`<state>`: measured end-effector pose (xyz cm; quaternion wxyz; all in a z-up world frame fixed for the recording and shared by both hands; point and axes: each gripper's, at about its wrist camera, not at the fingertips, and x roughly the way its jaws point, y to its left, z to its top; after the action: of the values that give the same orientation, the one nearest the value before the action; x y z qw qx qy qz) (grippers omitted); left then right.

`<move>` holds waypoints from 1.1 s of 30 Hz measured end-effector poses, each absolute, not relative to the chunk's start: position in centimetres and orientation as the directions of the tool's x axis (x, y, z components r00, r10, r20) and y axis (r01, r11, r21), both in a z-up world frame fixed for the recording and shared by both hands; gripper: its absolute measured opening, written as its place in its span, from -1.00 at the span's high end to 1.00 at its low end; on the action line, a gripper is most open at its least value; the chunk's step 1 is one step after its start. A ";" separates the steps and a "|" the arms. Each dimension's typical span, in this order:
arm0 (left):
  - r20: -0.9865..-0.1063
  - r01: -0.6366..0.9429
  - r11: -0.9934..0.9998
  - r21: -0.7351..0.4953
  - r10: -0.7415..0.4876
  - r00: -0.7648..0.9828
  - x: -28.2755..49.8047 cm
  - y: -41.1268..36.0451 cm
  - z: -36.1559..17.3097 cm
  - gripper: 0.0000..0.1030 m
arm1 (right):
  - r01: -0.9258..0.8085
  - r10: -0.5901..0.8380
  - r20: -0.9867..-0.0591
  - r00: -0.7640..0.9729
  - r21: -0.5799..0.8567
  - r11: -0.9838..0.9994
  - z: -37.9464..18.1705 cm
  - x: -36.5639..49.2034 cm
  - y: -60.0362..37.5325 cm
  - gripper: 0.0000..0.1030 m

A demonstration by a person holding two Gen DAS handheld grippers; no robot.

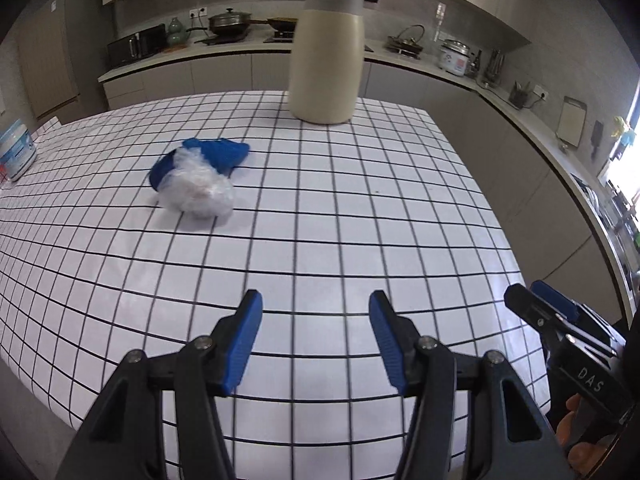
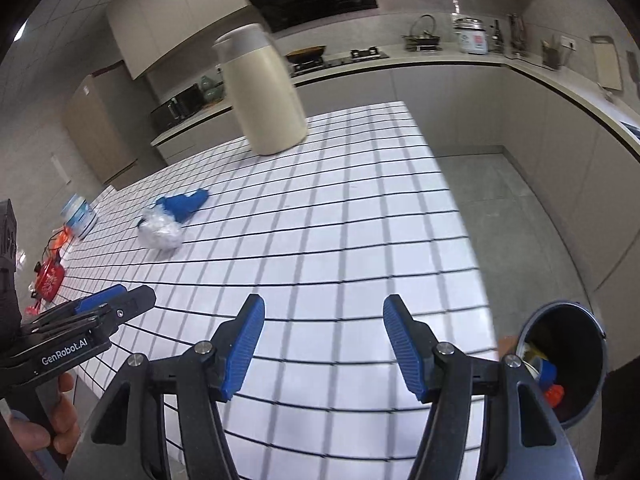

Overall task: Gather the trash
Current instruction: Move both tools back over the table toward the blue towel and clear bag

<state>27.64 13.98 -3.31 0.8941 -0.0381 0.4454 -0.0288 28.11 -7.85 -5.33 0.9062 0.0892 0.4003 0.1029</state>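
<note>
Both the left gripper (image 1: pixel 316 340) and the right gripper (image 2: pixel 324 344) are hovering over the table's (image 1: pixel 360 240) near edge, jaws apart and empty. Some trash is already sitting in the bin (image 2: pixel 592 332) beside the table. Farther out, crumpled plastic (image 1: pixel 198 188) and a blue wrapper (image 1: pixel 218 152) are lying touching, uncollected, before the jug (image 1: pixel 326 56).

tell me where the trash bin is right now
The trash bin shows only in the right wrist view, at lower right, on the floor just off the checkered table's near right corner, beside the open right gripper.
</note>
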 end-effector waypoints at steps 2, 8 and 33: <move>-0.790 -0.008 0.996 -0.090 -0.066 0.609 28.1 16.0 -3.3 -0.11 | -0.139 0.273 -0.705 0.654 0.243 0.960 -5.4 29.1 -5.7 -0.24; -0.790 -0.047 0.996 -0.074 -0.030 0.612 29.5 20.5 -3.3 -0.11 | -0.195 0.304 -0.694 0.652 0.234 0.952 -5.1 31.3 0.0 -0.24; -0.804 -0.111 0.991 -0.075 0.006 0.595 36.0 31.1 -5.4 -0.11 | -0.307 0.353 -0.730 0.585 0.204 0.930 -7.6 40.7 14.6 -0.24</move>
<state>35.99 31.15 -5.43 0.8910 -0.0586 0.4490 0.0330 40.69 14.58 -7.63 0.8899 0.0281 0.4159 0.1855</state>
